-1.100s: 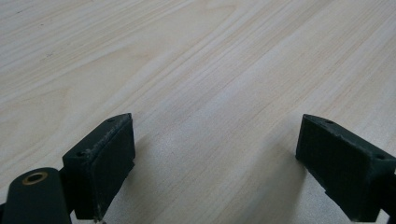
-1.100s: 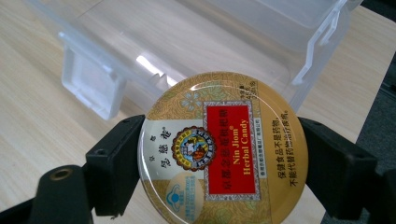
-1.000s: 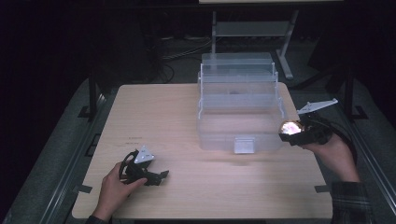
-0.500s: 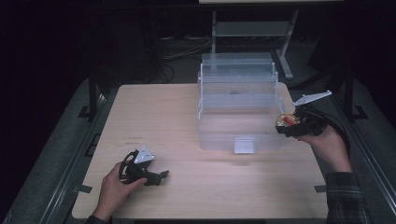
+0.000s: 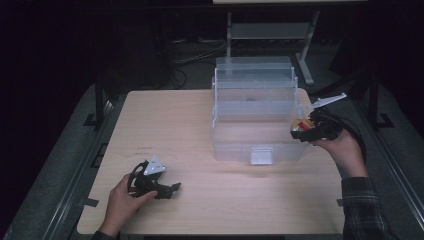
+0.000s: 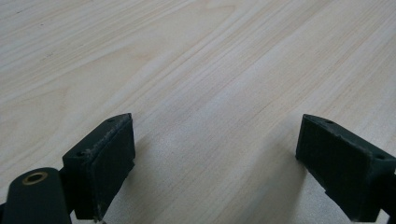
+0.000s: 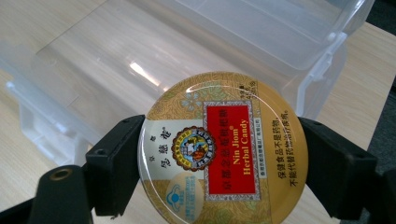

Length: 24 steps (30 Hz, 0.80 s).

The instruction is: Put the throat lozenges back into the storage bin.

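My right gripper (image 5: 300, 131) clamps a round candy tin (image 7: 223, 149) beside the clear plastic box (image 5: 255, 115). My left gripper (image 5: 172, 189) rests open on the table (image 5: 200, 125).

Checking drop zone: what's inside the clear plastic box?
Through the clear plastic box only bare walls and tiers show; one small dark spot in the high view is unreadable. The candy tin, clamped in the right hand-held gripper, covers part of the interior.
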Motion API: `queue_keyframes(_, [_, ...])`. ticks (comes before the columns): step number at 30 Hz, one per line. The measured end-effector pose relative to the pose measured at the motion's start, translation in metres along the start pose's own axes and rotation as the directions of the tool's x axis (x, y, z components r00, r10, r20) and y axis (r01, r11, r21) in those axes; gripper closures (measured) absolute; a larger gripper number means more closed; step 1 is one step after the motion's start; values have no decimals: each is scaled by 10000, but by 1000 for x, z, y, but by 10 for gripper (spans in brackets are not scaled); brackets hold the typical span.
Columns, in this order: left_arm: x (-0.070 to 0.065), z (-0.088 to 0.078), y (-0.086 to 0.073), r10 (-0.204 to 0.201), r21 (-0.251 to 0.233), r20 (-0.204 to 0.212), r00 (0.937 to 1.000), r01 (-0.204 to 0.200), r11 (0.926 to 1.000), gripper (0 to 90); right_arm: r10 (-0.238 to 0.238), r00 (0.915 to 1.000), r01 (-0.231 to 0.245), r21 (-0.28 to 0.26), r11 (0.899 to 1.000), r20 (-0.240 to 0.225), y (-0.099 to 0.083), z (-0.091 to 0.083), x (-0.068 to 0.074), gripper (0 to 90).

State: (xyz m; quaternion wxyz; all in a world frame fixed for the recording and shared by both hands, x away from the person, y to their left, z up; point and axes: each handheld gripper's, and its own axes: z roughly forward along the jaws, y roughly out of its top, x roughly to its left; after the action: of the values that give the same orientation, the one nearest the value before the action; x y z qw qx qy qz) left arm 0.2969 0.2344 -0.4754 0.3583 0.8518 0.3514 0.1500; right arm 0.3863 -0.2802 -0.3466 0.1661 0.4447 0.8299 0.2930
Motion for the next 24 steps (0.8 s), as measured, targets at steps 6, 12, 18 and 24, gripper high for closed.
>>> queue_keyframes(6, [0, 0, 0, 2, 1, 2, 10000, -2, 10000, 110, 31, 10000, -31, 103, 9999, -46, 3, 9, 0, 193])
queue_keyframes(12, [0, 0, 0, -12, -9, 2, 10000, 12, 10000, 110, 90, 9999, -89, 205, 9998, -77, 4, 16, -1, 193])
queue_keyframes(18, [0, 0, 0, -13, -10, 1, 10000, 13, 10000, 110, 84, 9999, -81, 233, 9997, -94, 5, 18, -1, 192])
queue_keyframes(24, [0, 0, 0, -13, -10, 1, 10000, 13, 10000, 109, 112, 9998, -110, 125, 9999, -190, 6, 18, 0, 174])
